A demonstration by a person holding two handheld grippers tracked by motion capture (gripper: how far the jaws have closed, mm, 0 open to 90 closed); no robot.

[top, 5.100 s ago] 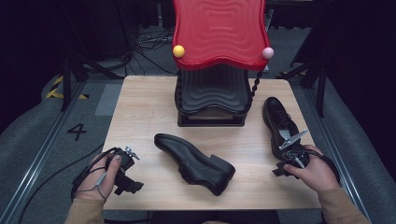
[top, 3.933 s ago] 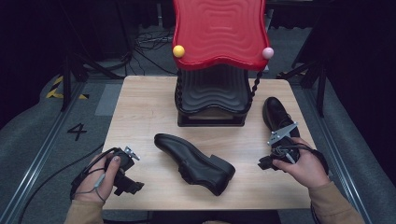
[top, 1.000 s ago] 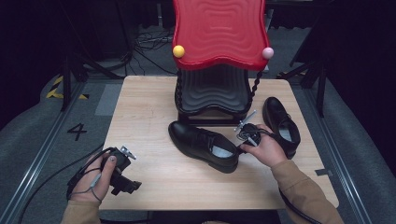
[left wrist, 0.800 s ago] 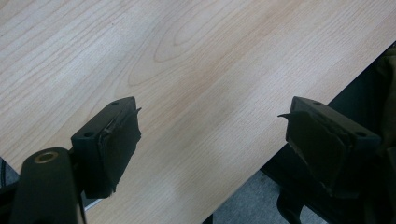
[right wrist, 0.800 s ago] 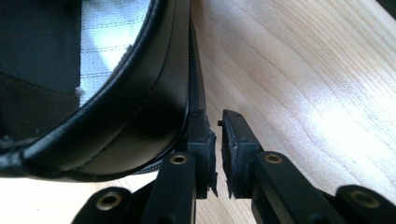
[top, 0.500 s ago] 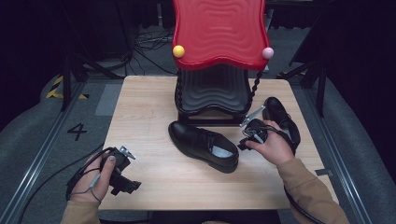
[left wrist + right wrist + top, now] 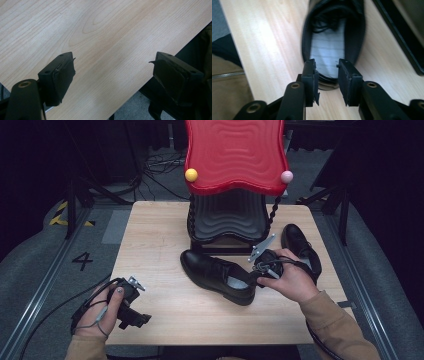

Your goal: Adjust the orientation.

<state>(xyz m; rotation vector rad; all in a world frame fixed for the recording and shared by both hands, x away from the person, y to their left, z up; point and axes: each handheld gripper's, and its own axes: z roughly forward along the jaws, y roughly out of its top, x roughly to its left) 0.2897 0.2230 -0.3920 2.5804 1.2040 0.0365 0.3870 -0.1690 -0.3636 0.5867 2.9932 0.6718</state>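
Note:
A black leather shoe (image 7: 216, 275) lies on the wooden table (image 7: 155, 245) in front of the rack, toe to the left. My right gripper (image 7: 257, 272) hovers just above its heel. In the right gripper view that gripper (image 7: 326, 65) has its jaws parted over the shoe (image 7: 332, 42), looking into its pale insole; they have just been opening, and nothing sits between the pads. A second black shoe (image 7: 300, 245) lies at the right, behind my right hand. My left gripper (image 7: 132, 312) rests open at the table's front left; the left gripper view shows it (image 7: 113, 65) wide over bare wood.
A red wavy-topped shoe rack (image 7: 232, 155) with a black lower shelf (image 7: 227, 220) stands at the back middle of the table. The table's front edge (image 7: 130, 100) runs right under the left gripper. Grey floor and cables surround the table.
The middle shoe now lies closer to the rack than several seconds ago. In the last second my right gripper let go of its heel, its jaws parted, and it rose. The left hand stayed put.

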